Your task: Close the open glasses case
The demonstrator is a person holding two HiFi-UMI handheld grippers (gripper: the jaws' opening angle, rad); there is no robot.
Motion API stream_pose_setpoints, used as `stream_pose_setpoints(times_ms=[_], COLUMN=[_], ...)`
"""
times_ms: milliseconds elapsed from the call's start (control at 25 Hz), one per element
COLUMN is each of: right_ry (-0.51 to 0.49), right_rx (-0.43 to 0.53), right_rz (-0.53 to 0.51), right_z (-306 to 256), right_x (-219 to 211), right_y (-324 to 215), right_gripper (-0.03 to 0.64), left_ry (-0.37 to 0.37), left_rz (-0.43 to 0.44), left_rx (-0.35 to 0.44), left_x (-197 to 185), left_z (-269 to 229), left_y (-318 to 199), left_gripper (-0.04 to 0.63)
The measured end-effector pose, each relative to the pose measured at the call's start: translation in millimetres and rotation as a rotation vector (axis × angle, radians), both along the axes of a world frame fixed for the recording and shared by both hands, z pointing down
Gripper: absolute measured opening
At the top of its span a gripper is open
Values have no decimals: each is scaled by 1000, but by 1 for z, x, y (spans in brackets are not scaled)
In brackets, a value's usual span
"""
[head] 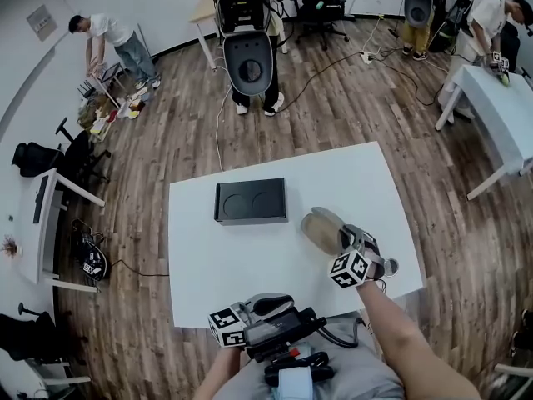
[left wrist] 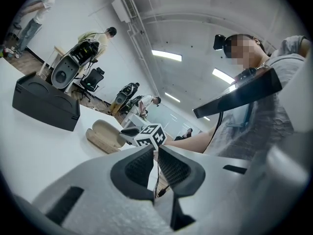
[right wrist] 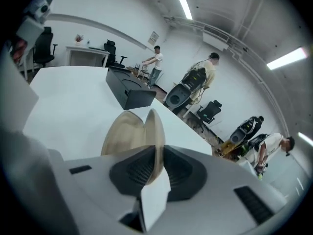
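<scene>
Tan, oval, hard-shell glasses case (right wrist: 128, 131) lying open on the white rectangular table (head: 208, 265), straight ahead of the right gripper (right wrist: 155, 164) and reaching back between its jaws. Two shallow, rounded halves in a matte beige-brown, meeting along one long edge, the inner faces smooth and a little paler than the outside. Lower half flat on the tabletop, just beyond the jaw tips and to their left. Upper half, the lid, standing nearly upright on its edge, its thin rim running back into the jaw gap. Right gripper closed to a narrow slit, both dark ribbed pads pressing on that lid rim from either side. Left gripper (left wrist: 155, 161) closed all the way, pads together with nothing between them, held by the table's near edge. Case ahead of this gripper and off to its left, well apart from it, with the right gripper's marker cube between the two. Matte black rectangular box (head: 250, 200) with two round recesses in its top farther out beyond the case, apart from it.
</scene>
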State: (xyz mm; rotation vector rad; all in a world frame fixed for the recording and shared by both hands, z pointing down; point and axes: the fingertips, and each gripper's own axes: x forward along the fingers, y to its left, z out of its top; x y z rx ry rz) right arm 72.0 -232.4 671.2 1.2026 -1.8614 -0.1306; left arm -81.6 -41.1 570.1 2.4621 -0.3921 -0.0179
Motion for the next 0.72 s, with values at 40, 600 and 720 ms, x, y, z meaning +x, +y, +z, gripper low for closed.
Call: stream_pose_setpoints(times_ms=[40,600,720], right_ry=[13,114,127], right_rx=[18,197,211], right_rz=[-18,-262,-302], right_z=[-1,-13,-14], right_x=[-2,-37,-47], right_y=[4,58,73], right_gripper=[66,66,66], left_ry=[3,-268,-364], left_rz=[-5,-83,4], left_rx=[-1,113,200], left_x=[-1,-33,-15], left_z=[0,12,11], left_y=[-1,-60,-88], left_gripper=[21,32,117])
